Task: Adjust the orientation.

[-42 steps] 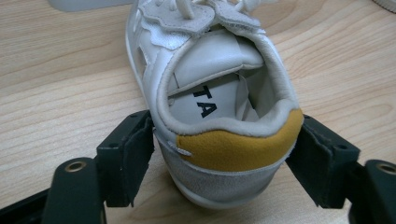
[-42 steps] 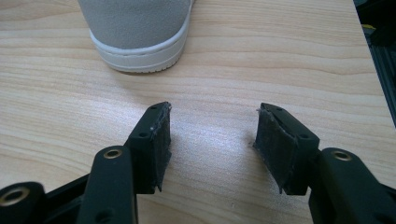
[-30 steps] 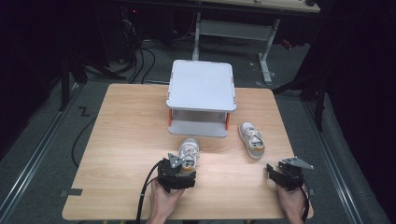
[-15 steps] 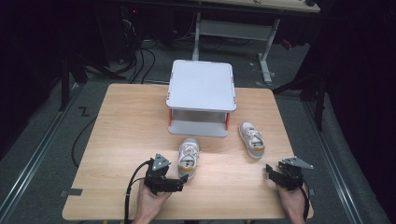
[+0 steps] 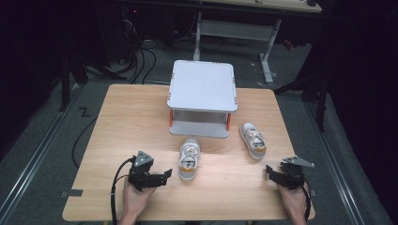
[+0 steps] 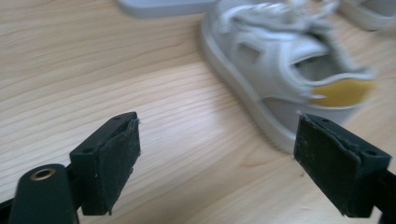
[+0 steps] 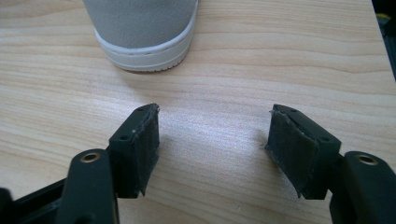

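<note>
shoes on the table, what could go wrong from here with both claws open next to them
1. The left claw is open beside the near shoe, not around it; closing now might only nudge its heel.
2. The right claw, whose jaws have just been opening, faces the far shoe near the table edge; a push could slide it off.

A: Shoe colours?
B: Near shoe (image 5: 189, 160) white w/ white laces, yellow-orange heel patch. Other shoe (image 5: 252, 140) white too, yellowish at heel; grey upper, white sole edge up close.
A: Surface?
B: Surface (image 5: 136, 126) light wood grain. Shelf (image 5: 202, 86) pale grey, red-orange posts.
A: Grippers?
B: Left gripper (image 5: 162, 176) & right gripper (image 5: 269, 171) black, dark pads.
</note>
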Demonstrator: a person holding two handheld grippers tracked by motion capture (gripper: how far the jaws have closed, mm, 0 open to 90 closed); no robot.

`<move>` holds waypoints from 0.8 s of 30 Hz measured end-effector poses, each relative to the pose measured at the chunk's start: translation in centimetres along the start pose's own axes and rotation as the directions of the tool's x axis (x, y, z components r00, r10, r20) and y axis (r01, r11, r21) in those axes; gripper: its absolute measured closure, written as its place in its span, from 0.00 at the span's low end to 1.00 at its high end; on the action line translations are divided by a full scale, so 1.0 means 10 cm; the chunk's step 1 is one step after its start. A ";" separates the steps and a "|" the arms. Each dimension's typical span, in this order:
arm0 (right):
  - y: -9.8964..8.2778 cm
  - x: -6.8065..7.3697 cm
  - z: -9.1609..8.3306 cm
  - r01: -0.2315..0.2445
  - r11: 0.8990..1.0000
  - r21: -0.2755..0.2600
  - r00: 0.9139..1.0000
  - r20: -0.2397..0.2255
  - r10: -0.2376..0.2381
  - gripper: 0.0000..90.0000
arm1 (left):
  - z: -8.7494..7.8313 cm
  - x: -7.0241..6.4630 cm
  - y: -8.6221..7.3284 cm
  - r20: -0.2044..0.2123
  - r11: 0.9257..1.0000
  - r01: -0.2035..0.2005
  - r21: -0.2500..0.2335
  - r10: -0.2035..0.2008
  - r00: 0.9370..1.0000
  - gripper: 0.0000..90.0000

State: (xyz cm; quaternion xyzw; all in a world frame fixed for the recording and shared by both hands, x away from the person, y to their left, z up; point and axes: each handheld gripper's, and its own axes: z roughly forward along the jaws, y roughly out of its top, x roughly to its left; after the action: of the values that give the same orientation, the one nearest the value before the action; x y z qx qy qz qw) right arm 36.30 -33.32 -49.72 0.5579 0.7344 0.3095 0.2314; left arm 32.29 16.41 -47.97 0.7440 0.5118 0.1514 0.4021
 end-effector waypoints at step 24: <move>0.59 0.20 -0.23 0.007 0.994 -0.109 0.987 -0.157 -0.024 0.24 | 0.23 0.29 -0.10 -0.250 0.999 -0.023 0.042 0.033 0.968 0.19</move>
State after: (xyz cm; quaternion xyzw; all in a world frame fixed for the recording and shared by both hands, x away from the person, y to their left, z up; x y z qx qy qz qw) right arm 38.16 -30.75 -43.93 0.5127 0.7369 0.3901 0.2048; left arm 34.37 18.14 -50.68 0.7335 0.5508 0.2401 0.3176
